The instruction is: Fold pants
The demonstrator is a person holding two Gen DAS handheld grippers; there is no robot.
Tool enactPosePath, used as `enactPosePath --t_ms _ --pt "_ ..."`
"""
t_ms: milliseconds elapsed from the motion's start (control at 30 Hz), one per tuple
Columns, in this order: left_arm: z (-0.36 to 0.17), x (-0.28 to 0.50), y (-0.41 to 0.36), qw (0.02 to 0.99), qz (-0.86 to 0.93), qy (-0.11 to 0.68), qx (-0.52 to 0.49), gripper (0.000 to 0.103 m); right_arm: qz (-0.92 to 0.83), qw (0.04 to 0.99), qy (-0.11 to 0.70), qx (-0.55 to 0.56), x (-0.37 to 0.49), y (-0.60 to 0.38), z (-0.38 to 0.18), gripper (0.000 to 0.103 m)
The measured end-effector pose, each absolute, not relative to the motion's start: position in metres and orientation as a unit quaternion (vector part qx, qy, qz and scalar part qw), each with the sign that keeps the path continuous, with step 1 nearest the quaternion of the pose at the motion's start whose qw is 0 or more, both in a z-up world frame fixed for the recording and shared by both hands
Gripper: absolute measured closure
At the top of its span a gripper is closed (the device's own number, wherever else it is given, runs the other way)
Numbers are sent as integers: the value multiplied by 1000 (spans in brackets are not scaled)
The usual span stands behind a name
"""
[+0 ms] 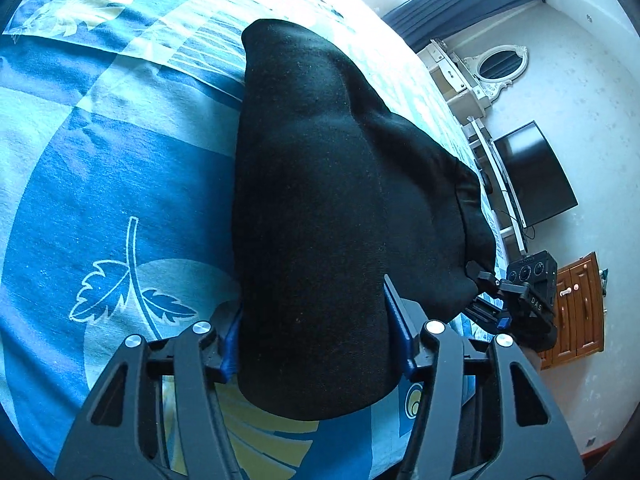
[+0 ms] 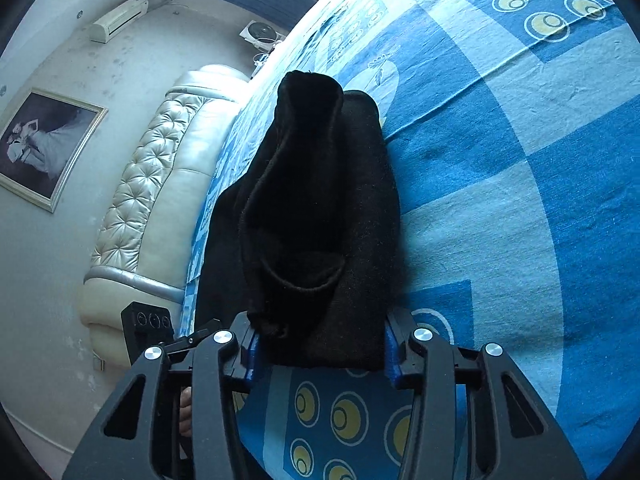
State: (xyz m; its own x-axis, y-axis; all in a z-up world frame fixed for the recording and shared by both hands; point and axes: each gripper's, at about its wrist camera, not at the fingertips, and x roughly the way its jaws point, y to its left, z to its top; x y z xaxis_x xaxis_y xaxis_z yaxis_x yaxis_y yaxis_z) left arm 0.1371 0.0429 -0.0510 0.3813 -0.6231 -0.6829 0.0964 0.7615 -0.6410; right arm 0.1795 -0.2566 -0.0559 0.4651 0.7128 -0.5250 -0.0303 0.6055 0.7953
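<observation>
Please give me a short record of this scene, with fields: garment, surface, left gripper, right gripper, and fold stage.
garment: black pants, bunched lengthwise
surface: bed with blue patterned sheet
left gripper: jaws wide, cloth lies between them; grip cannot be told
right gripper: jaws wide, cloth between them; grip cannot be told
fold stage: partly folded, layers uneven
background: headboard, TV

I see a big bed with a blue sheet. The sheet has light and dark blue blocks, white leaves and yellow rings on it. A pair of black pants lies right on the sheet. The pants look bunched up and partly doubled over.
</observation>
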Motion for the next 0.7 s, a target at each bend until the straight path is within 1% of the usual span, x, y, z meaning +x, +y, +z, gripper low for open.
enactPosePath --t_ms 167,367,433,700 --pt "-43 122 47 779 -235 525 -249 48 252 765 459 375 151 -262 -52 59" --pt "-43 93 47 778 -236 532 -237 48 253 752 460 400 114 -270 -70 59" --pt "-44 90 47 781 -236 529 -236 47 249 748 453 415 109 -272 -75 59" --pt "-47 90 46 788 -238 518 -232 47 246 753 458 403 112 -272 -76 59"
